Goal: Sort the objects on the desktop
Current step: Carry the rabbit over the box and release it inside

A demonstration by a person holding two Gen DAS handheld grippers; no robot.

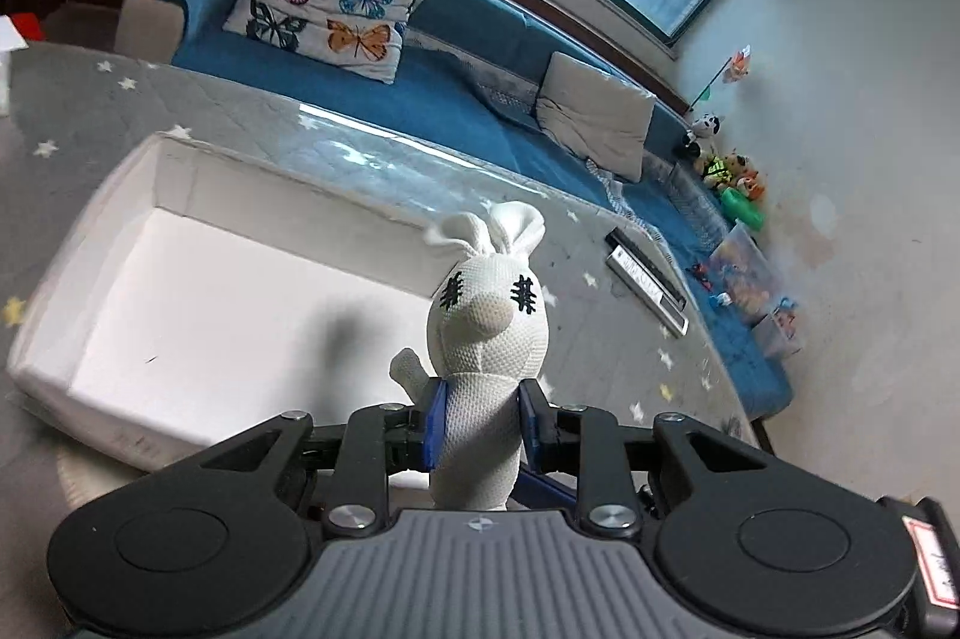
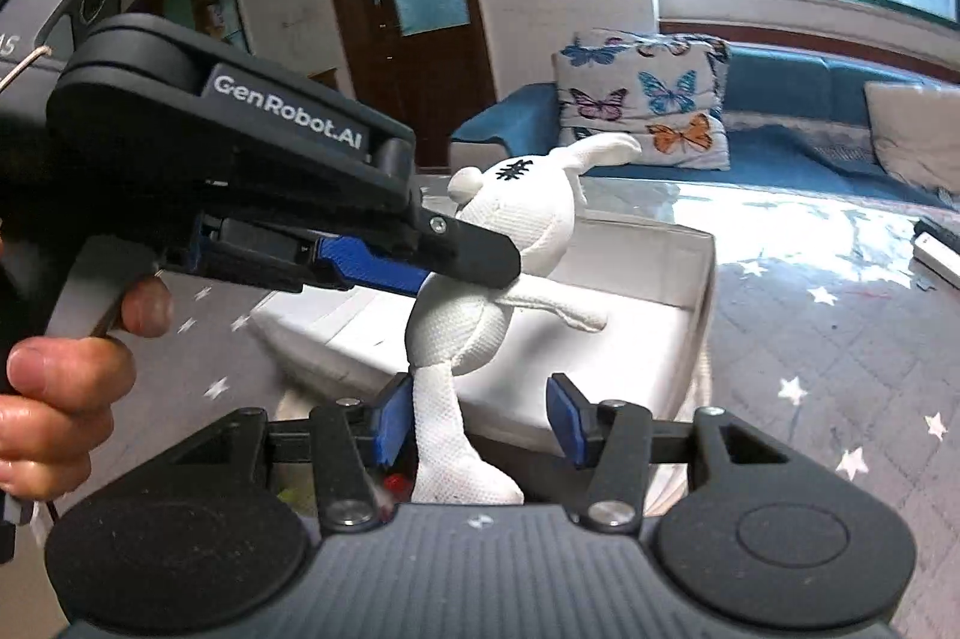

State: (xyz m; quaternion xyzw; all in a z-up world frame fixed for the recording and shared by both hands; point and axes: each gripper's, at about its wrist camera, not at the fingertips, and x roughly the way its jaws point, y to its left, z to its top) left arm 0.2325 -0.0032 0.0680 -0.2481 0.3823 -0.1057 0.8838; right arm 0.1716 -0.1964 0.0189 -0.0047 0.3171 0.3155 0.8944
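We have the white rabbit toy [image 1: 486,339] pinched at the body in our left claw [image 1: 480,423], its leg hanging loose between our half-open right claw [image 2: 477,420], above the still-empty white box [image 1: 198,303].

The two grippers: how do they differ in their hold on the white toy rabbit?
The left gripper is shut on the toy rabbit's body; the right gripper stands wider, and only one of its pads touches a leg. The left one appears to carry the rabbit above the white box; the right one does not. Both have blue pads.
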